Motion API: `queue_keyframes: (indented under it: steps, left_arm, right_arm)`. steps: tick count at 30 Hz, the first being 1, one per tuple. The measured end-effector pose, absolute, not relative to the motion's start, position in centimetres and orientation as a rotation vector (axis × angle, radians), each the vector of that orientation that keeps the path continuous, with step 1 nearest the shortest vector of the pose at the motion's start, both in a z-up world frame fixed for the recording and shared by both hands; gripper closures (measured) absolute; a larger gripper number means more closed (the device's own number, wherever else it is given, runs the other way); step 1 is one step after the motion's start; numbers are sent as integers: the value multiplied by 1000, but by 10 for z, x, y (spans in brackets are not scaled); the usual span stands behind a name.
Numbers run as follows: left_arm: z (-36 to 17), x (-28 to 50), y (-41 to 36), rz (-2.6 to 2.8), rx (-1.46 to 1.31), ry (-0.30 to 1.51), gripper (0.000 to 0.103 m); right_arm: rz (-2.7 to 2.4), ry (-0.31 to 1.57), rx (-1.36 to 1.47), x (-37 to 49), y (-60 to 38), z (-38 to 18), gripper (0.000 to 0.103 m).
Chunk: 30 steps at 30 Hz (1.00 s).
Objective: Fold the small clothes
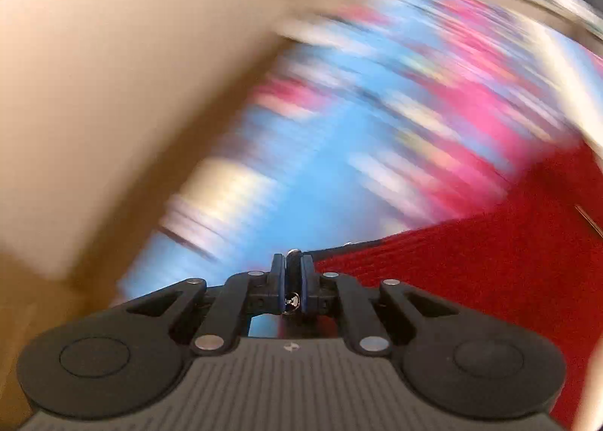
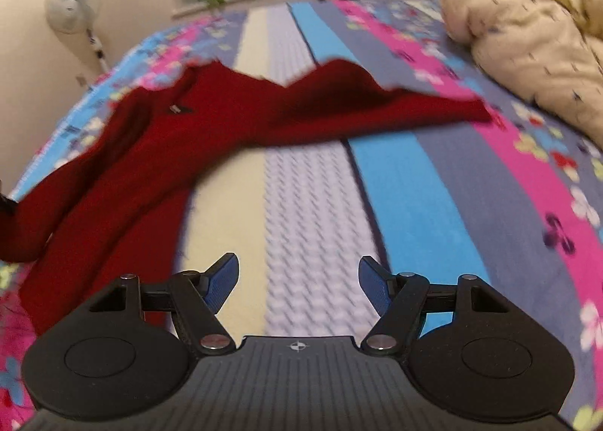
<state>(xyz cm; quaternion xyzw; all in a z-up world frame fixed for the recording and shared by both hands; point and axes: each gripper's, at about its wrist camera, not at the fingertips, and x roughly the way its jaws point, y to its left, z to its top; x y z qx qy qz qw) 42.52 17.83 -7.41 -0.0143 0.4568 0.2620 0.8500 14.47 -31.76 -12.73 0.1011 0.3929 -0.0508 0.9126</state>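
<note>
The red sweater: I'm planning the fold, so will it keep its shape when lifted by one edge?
Probably not. The red sweater lies rumpled across the striped bedspread, so it looks floppy. The left gripper seems shut on its edge, where the knit drapes loosely and would likely sag.

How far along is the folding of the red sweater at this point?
Nothing looks folded yet: the red sweater lies rumpled across the striped bedspread. In hand: the left gripper is shut on its edge. The right gripper is open and empty. All the folds remain.
</note>
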Motion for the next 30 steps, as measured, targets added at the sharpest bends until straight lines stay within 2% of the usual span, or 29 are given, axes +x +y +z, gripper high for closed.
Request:
queue_keyframes:
  steps: [2, 3, 4, 5, 6, 7, 11, 14, 15, 16, 17, 19, 23, 26, 27, 28, 30]
  left_arm:
    - [-66, 436, 232, 647, -158, 982, 84]
    - [-64, 432, 244, 645, -214, 985, 78]
    - [-63, 425, 248, 621, -256, 974, 53]
    - [-65, 412, 247, 590, -284, 960, 22]
    - [-69, 400, 240, 572, -291, 950, 13]
    - [-75, 384, 229, 549, -282, 941, 9]
    - [-108, 324, 203, 399, -276, 1043, 9]
    - [-131, 274, 176, 329, -281, 1101, 9]
    - [-140, 258, 166, 317, -279, 1120, 9]
    - [-151, 245, 162, 307, -273, 1133, 9]
    - [-157, 230, 154, 294, -269, 1141, 9]
    - [-163, 206, 138, 262, -240, 1153, 9]
    - [-179, 192, 109, 200, -150, 1179, 9]
    - [-188, 197, 82, 153, -106, 1188, 9]
    - [-190, 198, 73, 132, -98, 1195, 9]
    - [-193, 201, 65, 109, -94, 1205, 9]
    - [-198, 204, 54, 60, -117, 1225, 9]
  right_arm:
    - [-49, 802, 234, 162, -312, -123, 31]
    - [-2, 811, 272, 168, -306, -126, 30]
    - [50, 832, 330, 177, -302, -129, 30]
    - [110, 863, 396, 185, -295, -134, 30]
    - [162, 898, 455, 194, -287, -142, 30]
    - [209, 935, 510, 202, -276, -150, 30]
    - [341, 1026, 617, 224, -224, -183, 35]
    - [292, 1087, 571, 234, -187, -205, 33]
    - [277, 1051, 532, 235, -178, -204, 38]
    - [270, 1023, 471, 236, -171, -199, 95]
    - [262, 1014, 416, 238, -170, -193, 97]
    - [249, 989, 478, 232, -195, -169, 97]
    - [90, 856, 375, 199, -298, -125, 97]
    - [-205, 867, 276, 182, -400, -133, 96]
    - [-298, 910, 251, 183, -426, -144, 92]
    - [-384, 957, 254, 180, -451, -153, 89]
    - [-459, 935, 317, 164, -483, -158, 89]
